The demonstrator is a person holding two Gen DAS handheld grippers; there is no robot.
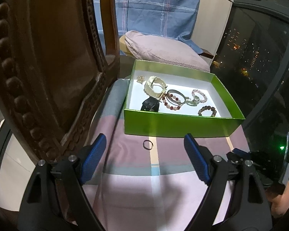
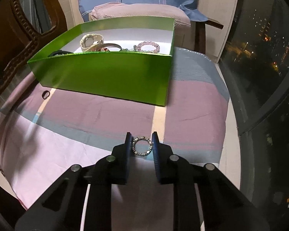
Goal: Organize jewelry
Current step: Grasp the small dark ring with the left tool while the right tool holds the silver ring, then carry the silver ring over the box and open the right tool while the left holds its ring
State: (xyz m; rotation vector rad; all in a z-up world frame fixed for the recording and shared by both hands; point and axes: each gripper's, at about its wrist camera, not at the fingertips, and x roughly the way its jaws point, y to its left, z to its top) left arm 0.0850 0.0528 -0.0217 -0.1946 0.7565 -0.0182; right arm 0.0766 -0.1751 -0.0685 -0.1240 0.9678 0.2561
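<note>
Silver ring [image 2: 142, 146] pinched in right gripper [image 2: 142, 141]; lift straight, carry to green box [image 2: 109, 73] at 12 o'clock. Left gripper [image 1: 145, 146] spread wide, empty.

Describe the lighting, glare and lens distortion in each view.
Left wrist view: strong fisheye bending with black corners; a bright overexposed patch on the white floor of the green box; dark window with city lights at right. Right wrist view: same curved edges; soft sheen on the box wall; shadow on the cloth at left; the silver ring glints between the right gripper pads.
</note>
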